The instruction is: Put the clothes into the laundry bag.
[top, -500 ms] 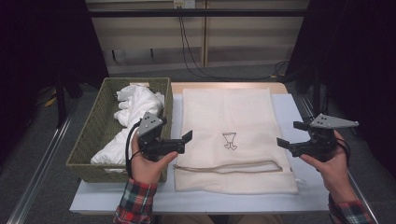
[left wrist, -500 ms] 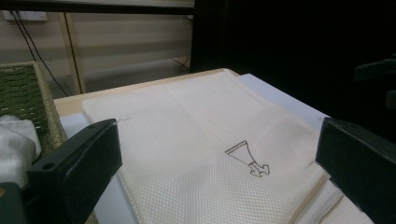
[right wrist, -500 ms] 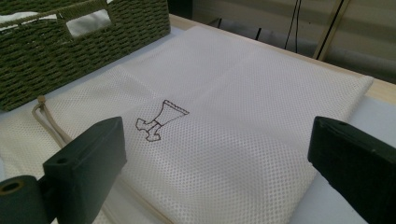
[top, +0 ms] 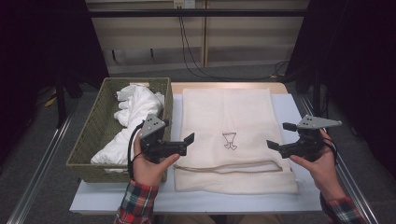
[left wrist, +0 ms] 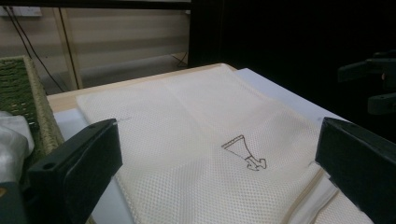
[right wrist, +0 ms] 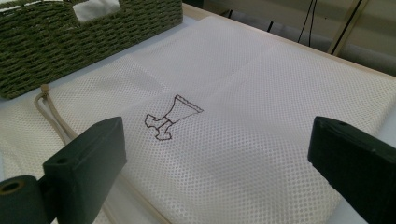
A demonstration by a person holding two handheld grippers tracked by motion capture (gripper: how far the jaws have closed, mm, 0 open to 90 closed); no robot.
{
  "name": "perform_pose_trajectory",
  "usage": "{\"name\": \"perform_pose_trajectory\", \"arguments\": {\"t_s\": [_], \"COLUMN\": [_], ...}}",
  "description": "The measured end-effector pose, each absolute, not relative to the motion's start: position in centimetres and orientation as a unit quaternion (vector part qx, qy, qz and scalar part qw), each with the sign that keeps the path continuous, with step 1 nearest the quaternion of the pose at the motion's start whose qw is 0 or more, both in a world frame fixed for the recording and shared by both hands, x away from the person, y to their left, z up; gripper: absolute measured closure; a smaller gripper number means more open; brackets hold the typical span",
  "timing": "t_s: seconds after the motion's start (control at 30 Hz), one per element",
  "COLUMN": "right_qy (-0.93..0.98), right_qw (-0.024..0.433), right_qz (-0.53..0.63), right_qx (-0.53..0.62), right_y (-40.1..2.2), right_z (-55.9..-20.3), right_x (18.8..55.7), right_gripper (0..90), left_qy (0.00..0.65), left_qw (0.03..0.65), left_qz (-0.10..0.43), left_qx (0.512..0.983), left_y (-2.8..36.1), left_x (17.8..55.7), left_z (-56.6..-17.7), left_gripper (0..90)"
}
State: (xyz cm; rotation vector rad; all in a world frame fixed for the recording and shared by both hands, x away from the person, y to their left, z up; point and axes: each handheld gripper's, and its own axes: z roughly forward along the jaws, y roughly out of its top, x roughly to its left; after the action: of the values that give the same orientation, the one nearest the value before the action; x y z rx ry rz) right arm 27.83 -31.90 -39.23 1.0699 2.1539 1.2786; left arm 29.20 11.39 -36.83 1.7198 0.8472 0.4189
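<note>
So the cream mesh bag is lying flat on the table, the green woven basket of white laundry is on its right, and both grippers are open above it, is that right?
Nearly. The high view shows the green woven basket on the left of the cream mesh bag, not its right. The bag does lie flat, white laundry fills the basket, and the left gripper and right gripper are open.

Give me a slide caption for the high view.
Two open hand-held grippers flank a mesh laundry bag beside a clothes-filled basket.

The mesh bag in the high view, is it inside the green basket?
No, the mesh bag lies flat on the table, to the right of the green basket.
</note>
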Motion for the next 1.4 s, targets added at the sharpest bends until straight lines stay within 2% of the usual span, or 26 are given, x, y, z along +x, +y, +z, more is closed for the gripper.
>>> {"name": "perform_pose_trajectory", "arguments": {"t_s": [0.67,1.1,1.4], "right_qy": [0.794,0.827,0.836], "right_qw": [0.193,0.17,0.159], "right_qz": [0.443,0.415,0.411], "right_qx": [0.37,0.338,0.327], "right_y": [-29.8,-25.8,-24.5], "right_z": [-40.8,-42.7,-43.5], "right_x": [28.9,28.8,29.0], "right_gripper": [4.1,5.5,7.3], "left_qy": [0.336,0.333,0.331], "left_qw": [0.555,0.553,0.548], "left_qz": [0.162,0.147,0.142], "left_qx": [0.743,0.749,0.755], "left_y": [9.8,8.7,8.4], "left_x": [29.1,29.5,29.4], "left_z": [-37.4,-37.7,-38.2], "left_gripper": [0.1,0.1,0.1]}}
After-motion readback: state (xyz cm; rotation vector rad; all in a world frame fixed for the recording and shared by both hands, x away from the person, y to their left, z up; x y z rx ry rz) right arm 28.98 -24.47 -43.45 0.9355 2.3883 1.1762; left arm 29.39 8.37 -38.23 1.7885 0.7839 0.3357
